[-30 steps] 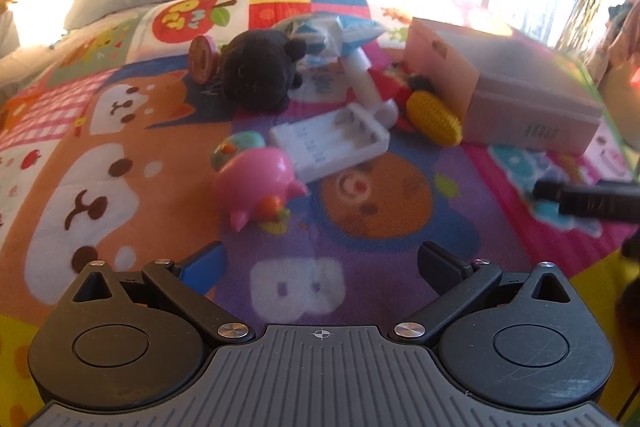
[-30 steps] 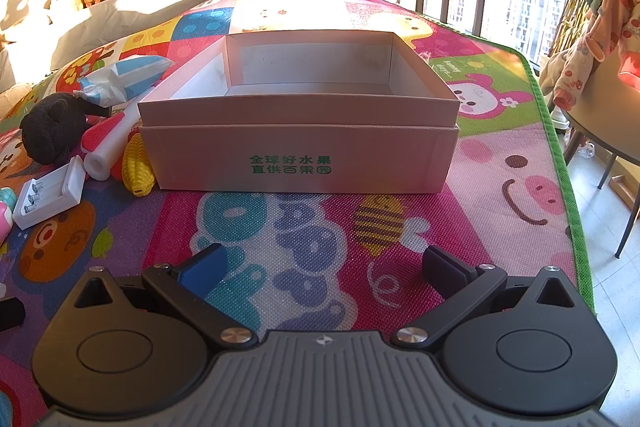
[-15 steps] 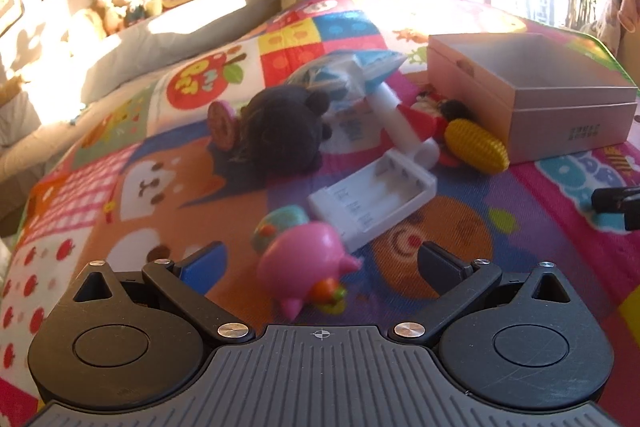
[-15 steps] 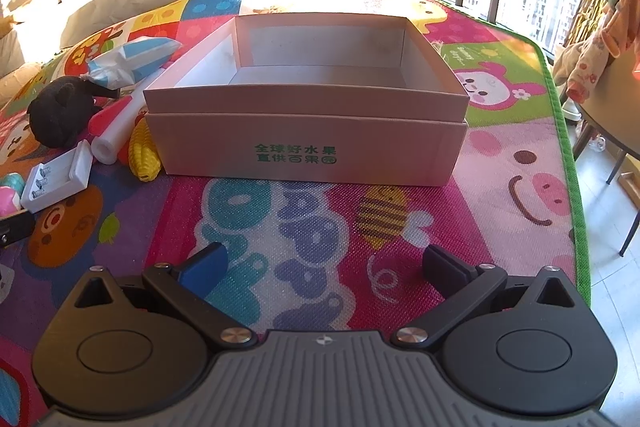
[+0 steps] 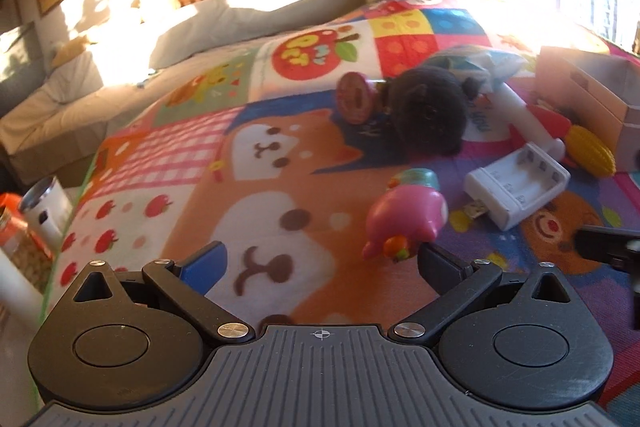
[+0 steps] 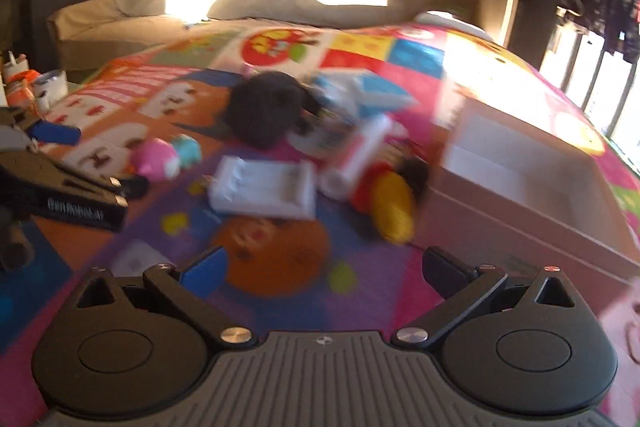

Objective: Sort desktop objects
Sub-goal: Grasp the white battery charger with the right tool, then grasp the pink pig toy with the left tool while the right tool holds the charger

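A: What carried it all?

B: A patchwork cartoon play mat (image 5: 168, 163) spread on the floor.

A: And lying on it?

B: A pink pig toy (image 5: 408, 215), with a white battery charger (image 5: 520, 187) just beside it. Behind those, a black plush toy (image 5: 428, 111) and a round wooden piece (image 5: 354, 97) touching it. A yellow toy corn (image 5: 590, 149) lay against an open cardboard box (image 5: 580, 87). A white tube (image 6: 360, 155) lay between the charger and the box.

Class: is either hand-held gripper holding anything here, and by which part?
Nothing is held. The left hand-held gripper and right hand-held gripper are both open, over the mat.
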The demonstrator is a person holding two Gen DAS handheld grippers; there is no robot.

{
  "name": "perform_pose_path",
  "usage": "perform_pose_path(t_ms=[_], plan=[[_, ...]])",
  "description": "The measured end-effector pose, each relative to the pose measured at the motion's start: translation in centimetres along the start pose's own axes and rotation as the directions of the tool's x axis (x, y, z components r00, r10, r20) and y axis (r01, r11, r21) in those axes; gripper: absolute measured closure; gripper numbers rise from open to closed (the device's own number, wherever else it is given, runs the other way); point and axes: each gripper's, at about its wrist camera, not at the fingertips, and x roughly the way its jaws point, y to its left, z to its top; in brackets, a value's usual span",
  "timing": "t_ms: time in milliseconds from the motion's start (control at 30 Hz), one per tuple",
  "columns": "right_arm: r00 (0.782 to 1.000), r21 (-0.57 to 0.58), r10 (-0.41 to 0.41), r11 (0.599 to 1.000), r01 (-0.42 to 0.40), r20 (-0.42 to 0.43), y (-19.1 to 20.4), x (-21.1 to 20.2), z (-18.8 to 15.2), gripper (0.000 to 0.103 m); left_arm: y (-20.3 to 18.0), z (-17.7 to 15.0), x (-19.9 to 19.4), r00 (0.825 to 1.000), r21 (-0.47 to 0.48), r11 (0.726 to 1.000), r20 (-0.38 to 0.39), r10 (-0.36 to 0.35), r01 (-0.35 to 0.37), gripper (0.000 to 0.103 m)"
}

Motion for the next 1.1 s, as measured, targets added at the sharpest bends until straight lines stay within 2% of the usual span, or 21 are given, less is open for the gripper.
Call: perform_pose_path(t_ms=[200,333,367,400,467,567,733,900,1100], plan=[[0.997,0.021,0.080,0.997,-0.080,-0.009,2.7,4.7,3.2,0.000,3.4,-0.8,-1.0,1.000,-0.107,0.994,0.007,-0.012,0.012,0.000],[0.998,-0.010,0.050,0.999,-0.050,-0.040,3.7,7.2,3.8,0.000,4.4,-1.5,-1.5,0.999,-0.145,0.988,0.006,-0.049,0.049,0.000],[0.997,-0.012,0.049,0.999,-0.050,-0.056,3.7,7.5,3.9,0.004,4.4,-1.6,-1.5,0.998,-0.147,0.987,0.007,-0.059,0.060,0.000],[0.996,-0.007,0.056,0.998,-0.057,-0.066,3.5,7.6,3.8,0.011,4.3,-1.7,-1.6,0.997,-0.146,0.987,0.007,-0.071,0.071,0.000],[0.994,0.009,0.083,0.997,-0.082,-0.069,3.0,6.9,3.6,0.012,3.8,-1.7,-1.5,0.996,-0.139,0.986,0.006,-0.094,0.094,0.000],[0.996,-0.008,0.072,0.997,-0.072,-0.050,2.3,4.9,2.7,0.012,2.8,-1.5,-1.5,0.989,-0.134,0.980,0.004,-0.147,0.146,0.000],[0.995,0.022,0.089,0.996,-0.088,-0.050,-0.1,0.4,0.1,0.012,0.6,-0.9,-0.9,0.965,-0.128,0.958,-0.024,-0.261,0.256,0.000],[0.999,0.077,-0.027,0.997,0.030,-0.039,-3.5,-3.1,-3.3,0.012,-2.3,-0.2,0.3,0.947,-0.101,0.946,-0.059,-0.315,0.308,0.000],[0.991,0.209,-0.108,0.970,0.121,-0.075,-7.5,-4.2,-6.1,0.011,-5.7,0.5,0.4,0.883,-0.087,0.884,-0.063,-0.465,0.459,0.000]])
